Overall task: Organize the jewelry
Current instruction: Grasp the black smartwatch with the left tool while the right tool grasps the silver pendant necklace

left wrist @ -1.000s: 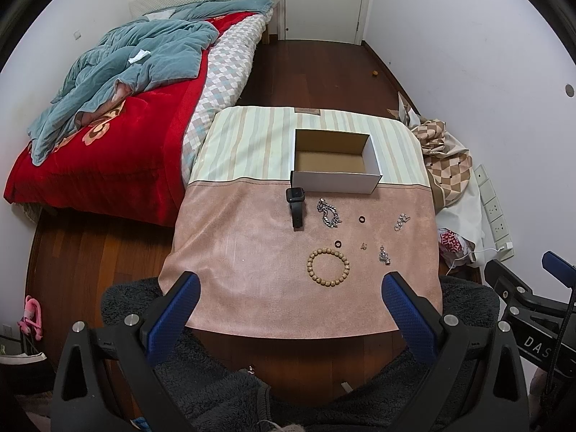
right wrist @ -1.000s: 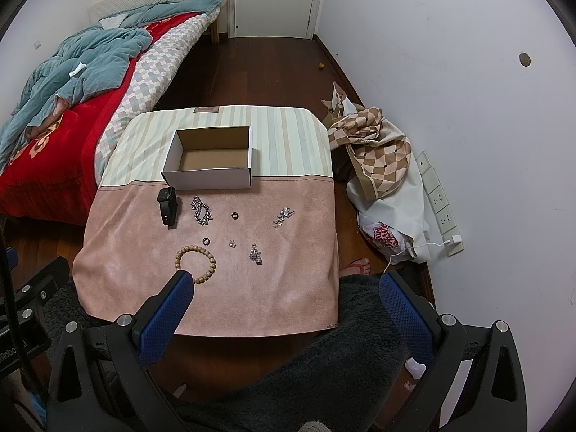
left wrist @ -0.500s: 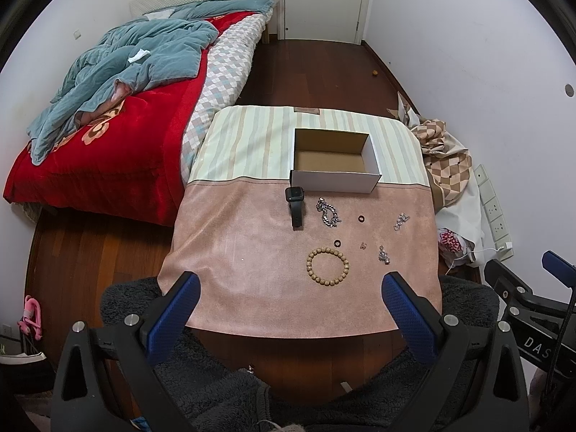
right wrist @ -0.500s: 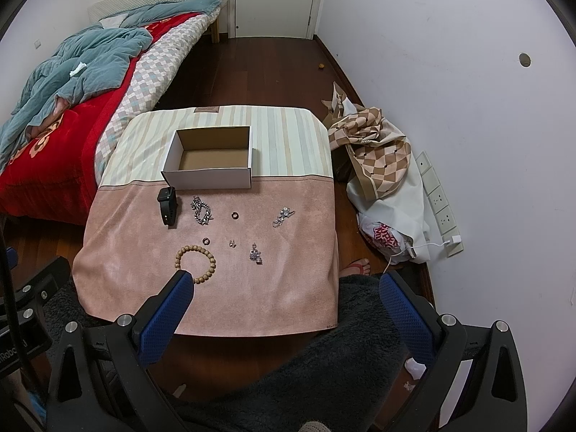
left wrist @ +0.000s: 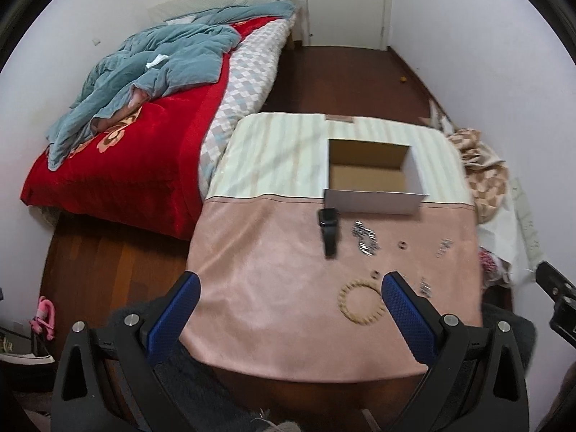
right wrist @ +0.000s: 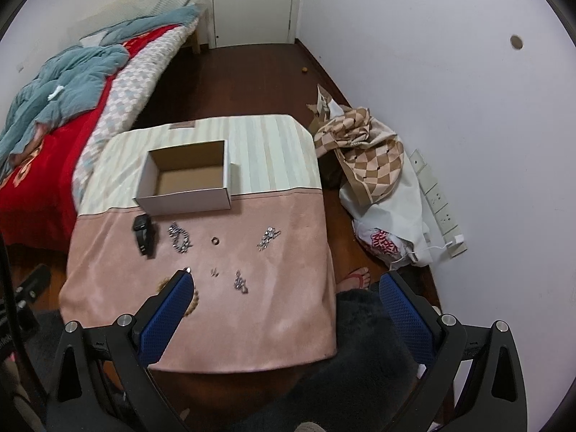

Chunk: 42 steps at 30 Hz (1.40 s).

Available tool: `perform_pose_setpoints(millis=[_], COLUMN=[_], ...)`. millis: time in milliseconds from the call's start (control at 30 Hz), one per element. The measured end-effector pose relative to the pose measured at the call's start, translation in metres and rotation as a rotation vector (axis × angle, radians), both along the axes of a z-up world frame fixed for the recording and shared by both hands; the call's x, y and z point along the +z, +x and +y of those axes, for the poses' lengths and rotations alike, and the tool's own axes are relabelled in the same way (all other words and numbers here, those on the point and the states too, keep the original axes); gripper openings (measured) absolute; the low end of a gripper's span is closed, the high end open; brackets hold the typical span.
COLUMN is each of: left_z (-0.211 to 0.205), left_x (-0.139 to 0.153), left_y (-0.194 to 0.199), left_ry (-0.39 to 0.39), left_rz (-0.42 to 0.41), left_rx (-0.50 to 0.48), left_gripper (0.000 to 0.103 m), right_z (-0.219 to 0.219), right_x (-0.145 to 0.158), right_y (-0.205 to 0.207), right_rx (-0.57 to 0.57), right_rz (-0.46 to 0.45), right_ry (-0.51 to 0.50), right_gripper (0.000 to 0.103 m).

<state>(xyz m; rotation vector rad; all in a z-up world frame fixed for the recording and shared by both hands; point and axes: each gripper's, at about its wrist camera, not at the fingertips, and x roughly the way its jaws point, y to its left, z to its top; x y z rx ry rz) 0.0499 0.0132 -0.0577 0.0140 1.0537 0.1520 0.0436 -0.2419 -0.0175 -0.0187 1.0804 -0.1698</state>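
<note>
Both grippers have come forward and lower over the table since half a second ago; the jewelry itself has not shifted. The bead bracelet [left wrist: 360,302] lies on the pink half of the table [left wrist: 266,288], near its front edge, and the inner finger of the left gripper [left wrist: 288,309] now overlaps its right side in the left wrist view. In the right wrist view only part of the bracelet shows, behind the left finger of the right gripper [right wrist: 284,309]. A black watch [right wrist: 143,234] lies just in front of the open cardboard box [right wrist: 187,201], with a silver chain bracelet [right wrist: 179,237] just beside it on the right. Further right come a small dark ring [right wrist: 215,241] and a silver clip-like piece [right wrist: 268,238], each apart from the others. Nearer the front lie another small ring [left wrist: 375,274], a tiny pair of studs [right wrist: 215,271] and a silver charm [right wrist: 240,281]. The box stands across the seam between the striped cloth and the pink cloth, and its inside shows nothing in it. Both grippers have their fingers spread wide and hold nothing. A bed [left wrist: 118,158] with a red cover stands left of the table, and a checked bag [right wrist: 367,151] lies on the floor at the right.
</note>
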Motion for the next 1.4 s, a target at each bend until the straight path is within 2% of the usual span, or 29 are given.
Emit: perform_pose_setpoints(millis=[100, 333, 500, 600, 700, 867, 967, 1033, 1233, 1300, 1400], left_z=[0.003, 0.008, 0.001, -0.002, -0.003, -0.005, -0.008, -0.011, -0.020, -0.020, -0.023], left_x=[-0.030, -0.113, -0.146, -0.162, -0.176, -0.188, -0.190, -0.189, -0.189, -0.190, -0.191], left_y=[0.020, 0.054, 0.075, 0.088, 0.100, 0.113, 0.117, 0.121, 0.128, 0.132, 0.132], left_ry=[0.048, 0.105, 0.118, 0.097, 0.073, -0.008, -0.026, -0.030, -0.037, -0.040, -0.041], left_rz=[0.021, 0.154, 0.197, 0.218, 0.248, 0.261, 0.250, 0.232, 0.220, 0.219, 0.214], left_rx=[0.017, 0.010, -0.020, -0.029, -0.031, -0.048, -0.060, -0.072, -0.103, -0.109, -0.119], left_gripper=[0.103, 0.103, 0.103, 0.103, 0.103, 0.102, 0.102, 0.096, 0.049, 0.028, 0.015], right_z=[-0.002, 0.004, 0.009, 0.013, 0.016, 0.022, 0.025, 0.027, 0.029, 0.027, 0.026], right_x=[-0.038, -0.149, -0.197, -0.218, -0.232, -0.242, -0.244, -0.243, -0.241, -0.240, -0.240], right_y=[0.021, 0.057, 0.069, 0.075, 0.079, 0.080, 0.079, 0.079, 0.078, 0.079, 0.079], right_rx=[-0.004, -0.016, 0.008, 0.017, 0.025, 0.038, 0.039, 0.037, 0.039, 0.042, 0.046], right_rz=[0.043, 0.206, 0.265, 0.294, 0.316, 0.343, 0.348, 0.349, 0.332, 0.329, 0.328], right_ry=[0.043, 0.047, 0.048, 0.071, 0.091, 0.116, 0.113, 0.109, 0.104, 0.102, 0.099], right_gripper=[0.103, 0.102, 0.094, 0.084, 0.081, 0.070, 0.067, 0.065, 0.052, 0.045, 0.037])
